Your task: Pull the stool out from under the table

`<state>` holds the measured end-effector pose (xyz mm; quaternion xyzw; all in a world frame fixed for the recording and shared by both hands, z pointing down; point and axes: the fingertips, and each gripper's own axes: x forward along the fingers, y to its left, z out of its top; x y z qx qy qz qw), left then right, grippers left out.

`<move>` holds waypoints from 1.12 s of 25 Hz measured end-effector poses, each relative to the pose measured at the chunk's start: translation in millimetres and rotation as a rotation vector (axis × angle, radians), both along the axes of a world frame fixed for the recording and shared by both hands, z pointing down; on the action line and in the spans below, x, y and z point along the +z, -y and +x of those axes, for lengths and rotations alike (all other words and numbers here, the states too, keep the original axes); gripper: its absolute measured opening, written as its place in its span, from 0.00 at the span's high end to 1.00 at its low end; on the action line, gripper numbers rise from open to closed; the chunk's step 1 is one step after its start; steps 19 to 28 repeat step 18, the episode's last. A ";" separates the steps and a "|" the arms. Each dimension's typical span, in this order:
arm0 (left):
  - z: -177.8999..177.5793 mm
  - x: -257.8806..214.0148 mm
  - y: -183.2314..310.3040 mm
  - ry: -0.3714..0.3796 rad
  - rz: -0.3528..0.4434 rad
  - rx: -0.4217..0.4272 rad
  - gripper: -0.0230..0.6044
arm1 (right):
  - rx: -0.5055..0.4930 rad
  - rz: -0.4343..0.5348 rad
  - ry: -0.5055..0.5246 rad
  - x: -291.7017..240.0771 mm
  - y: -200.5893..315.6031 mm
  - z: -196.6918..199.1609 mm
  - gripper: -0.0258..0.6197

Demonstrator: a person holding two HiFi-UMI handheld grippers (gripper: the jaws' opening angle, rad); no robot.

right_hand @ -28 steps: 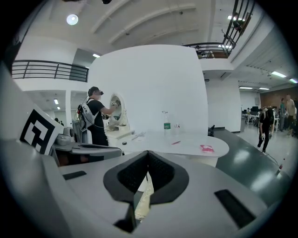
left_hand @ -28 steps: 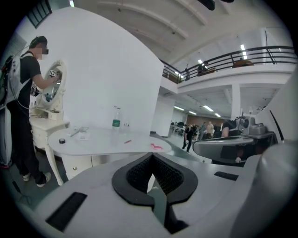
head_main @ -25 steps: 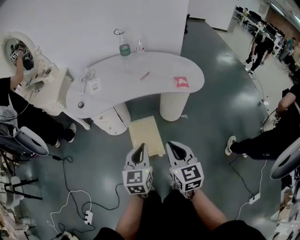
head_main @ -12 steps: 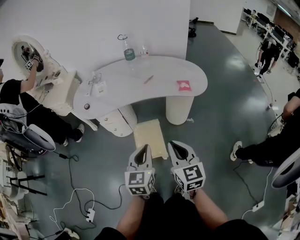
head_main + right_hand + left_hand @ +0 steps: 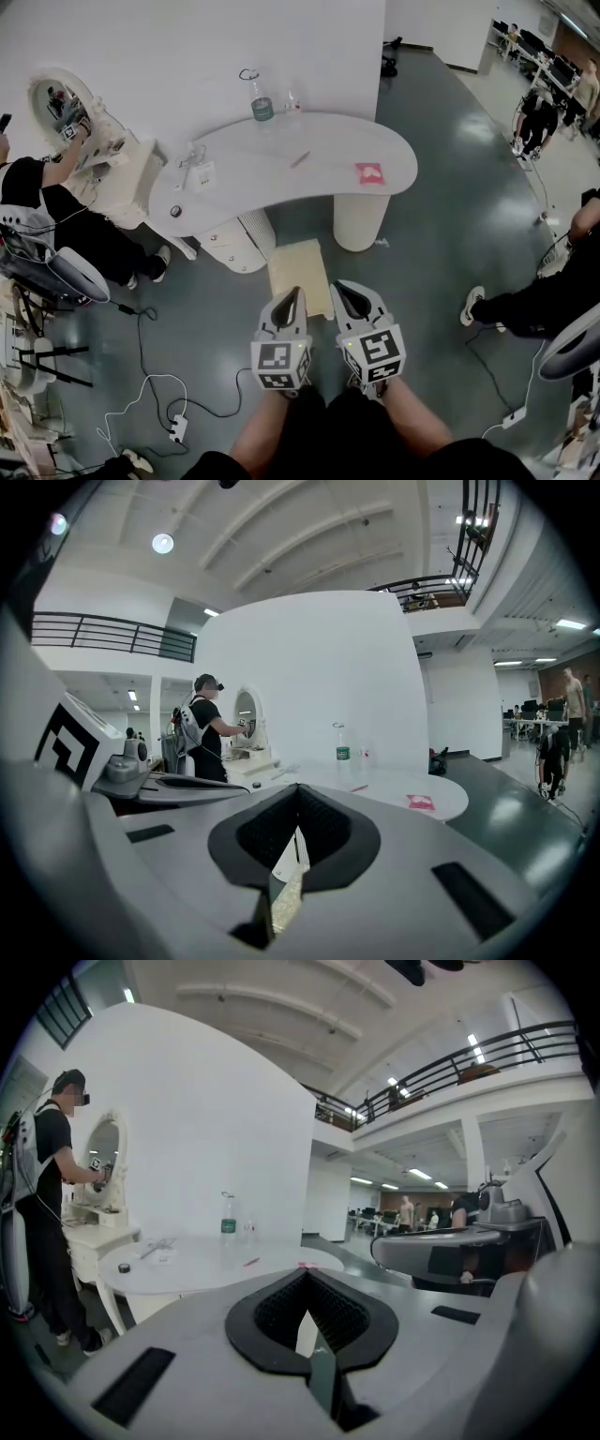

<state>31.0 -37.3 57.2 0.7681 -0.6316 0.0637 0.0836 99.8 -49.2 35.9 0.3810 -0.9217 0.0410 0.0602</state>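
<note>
While head view shows stool [image 5: 300, 265], L gripper view shows claw [image 5: 307, 1277] shut.

I see my right gripper [image 5: 298, 794] with its jaws pressed together and nothing gripped. A thin slit between them shows a pale speckled sliver [image 5: 284, 904]. Straight beyond the tips lies the white table [image 5: 394, 789], with a bottle [image 5: 343, 748] just right of them and a pink packet [image 5: 419, 802] further right. Left of the jaws, a person [image 5: 208, 731] stands at a mirror [image 5: 246, 714].
</note>
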 end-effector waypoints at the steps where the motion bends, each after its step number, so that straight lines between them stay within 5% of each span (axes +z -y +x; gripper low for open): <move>1: 0.2 -1.2 0.1 0.000 0.004 0.000 0.96 | -0.002 0.003 -0.001 -0.7 -0.7 -0.7 0.95; 28: 3.1 -4.1 -3.4 0.003 0.016 0.004 0.96 | 0.017 0.009 -0.001 -2.9 -1.7 3.6 0.95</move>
